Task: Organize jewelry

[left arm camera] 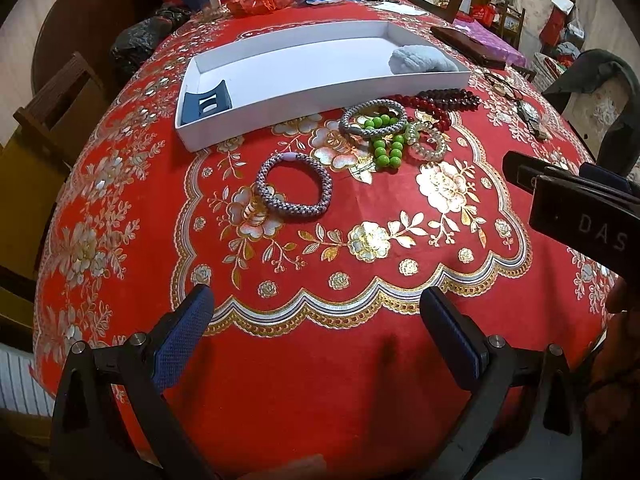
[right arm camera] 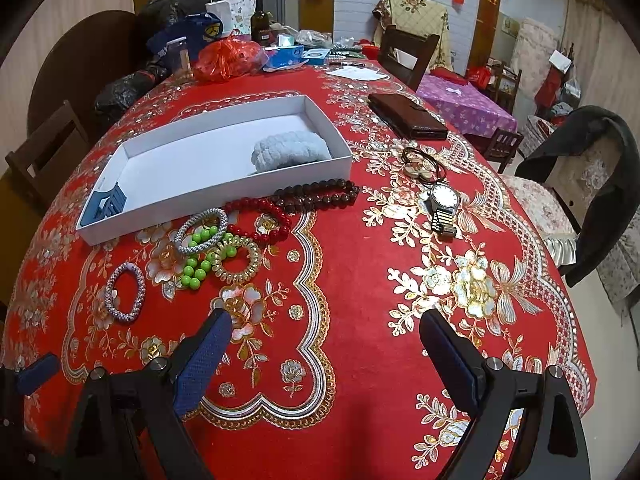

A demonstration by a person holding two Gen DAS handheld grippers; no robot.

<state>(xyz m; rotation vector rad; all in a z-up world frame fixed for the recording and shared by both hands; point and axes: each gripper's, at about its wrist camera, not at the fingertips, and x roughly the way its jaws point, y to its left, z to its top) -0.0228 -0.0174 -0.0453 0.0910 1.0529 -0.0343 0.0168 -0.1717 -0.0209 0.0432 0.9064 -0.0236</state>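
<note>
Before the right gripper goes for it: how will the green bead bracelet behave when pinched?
The green bead bracelet will probably sag; its loop lies kinked. Its glossy round beads may slip between pads. It lies against the grey braided bracelet and spiral hair tie, so both may drag.

In the right wrist view, bare tablecloth fills the lower centre, giving open passage. The white tray blocks the upper left, with bracelets heaped against its near wall. A watch and wallet sit at upper right, chairs crowding the edges.
</note>
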